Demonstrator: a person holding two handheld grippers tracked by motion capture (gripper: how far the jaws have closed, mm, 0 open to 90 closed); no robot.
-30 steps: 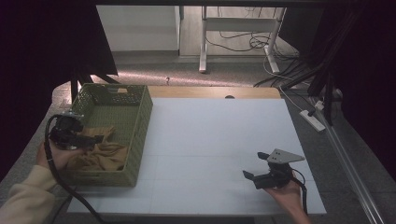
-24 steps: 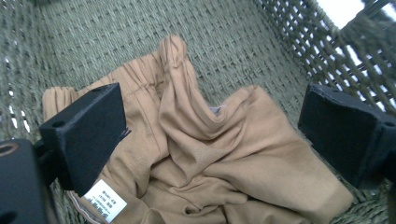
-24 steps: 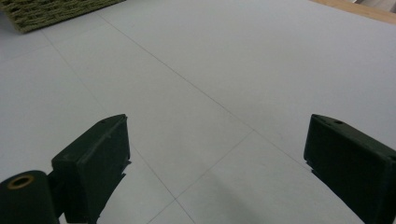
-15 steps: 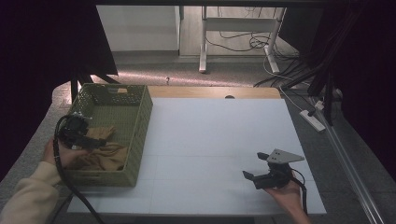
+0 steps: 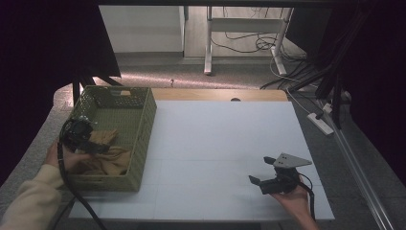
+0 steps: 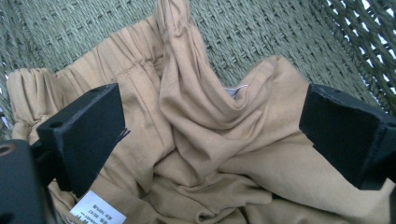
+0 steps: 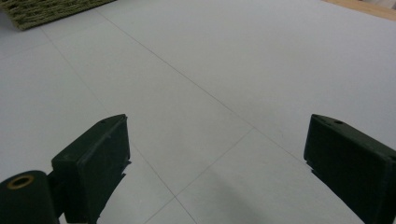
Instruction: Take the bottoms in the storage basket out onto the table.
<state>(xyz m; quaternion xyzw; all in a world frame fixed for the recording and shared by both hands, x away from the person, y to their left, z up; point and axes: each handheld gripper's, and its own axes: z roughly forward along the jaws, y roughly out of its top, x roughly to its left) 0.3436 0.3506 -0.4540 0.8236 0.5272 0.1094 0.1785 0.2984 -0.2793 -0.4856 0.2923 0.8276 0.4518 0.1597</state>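
Left gripper (image 6: 212, 135) hangs inside the green woven plastic basket (image 5: 143, 120), jaws spread wide above the crumpled tan cloth garment (image 6: 205, 140) lying on its floor; right gripper (image 5: 262, 173) rests apart-jawed on the white table (image 5: 220, 139), well away

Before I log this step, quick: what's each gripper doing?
Left gripper: open, jaws either side of the tan cloth in the basket, nothing gripped.
Right gripper: open, empty, over the table.

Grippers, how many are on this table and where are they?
2. The left gripper is inside the green basket over the tan garment; the right gripper is near the table's front right corner.
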